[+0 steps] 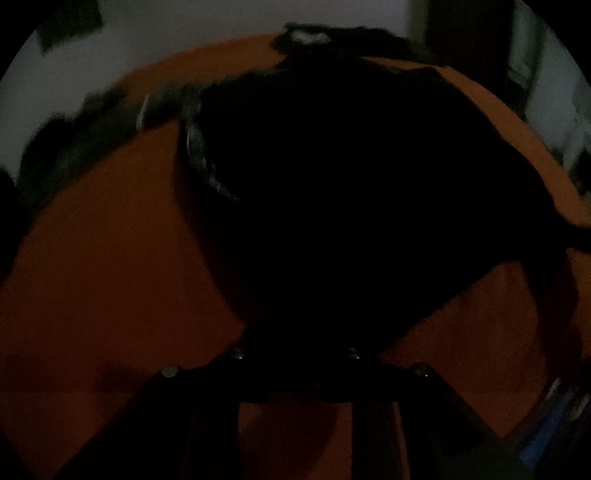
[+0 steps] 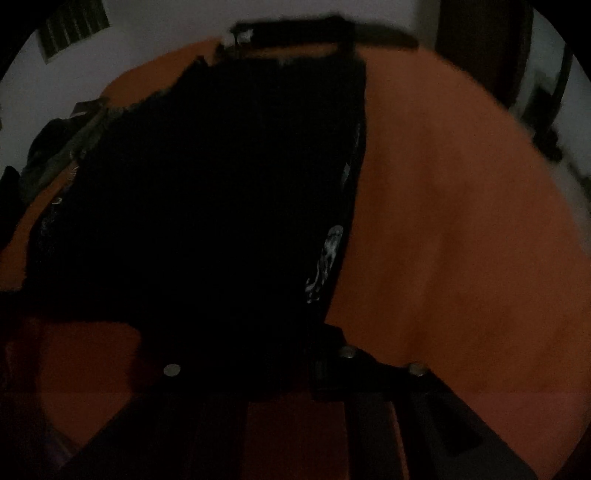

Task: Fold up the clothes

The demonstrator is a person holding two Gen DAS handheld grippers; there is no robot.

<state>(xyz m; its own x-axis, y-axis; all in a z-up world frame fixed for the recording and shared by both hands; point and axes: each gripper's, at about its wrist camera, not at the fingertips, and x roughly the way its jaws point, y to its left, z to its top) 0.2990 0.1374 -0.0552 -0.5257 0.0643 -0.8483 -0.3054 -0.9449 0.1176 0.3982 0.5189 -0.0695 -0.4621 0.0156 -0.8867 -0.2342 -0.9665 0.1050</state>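
A black garment (image 1: 351, 192) with a pale print along one edge lies over an orange table (image 1: 92, 258). In the left wrist view its near end runs down into my left gripper (image 1: 295, 350), which appears shut on the cloth; the fingertips are hidden by the dark fabric. In the right wrist view the same black garment (image 2: 203, 203) shows a white print on its right edge and gathers at my right gripper (image 2: 258, 369), which appears shut on its near corner. The frames are very dark.
The orange table (image 2: 461, 240) spreads to the right of the garment. A dark heap of other clothes (image 2: 55, 155) lies at the far left edge. A pale wall (image 1: 166, 33) stands behind. A blue object (image 1: 546, 424) shows at the lower right.
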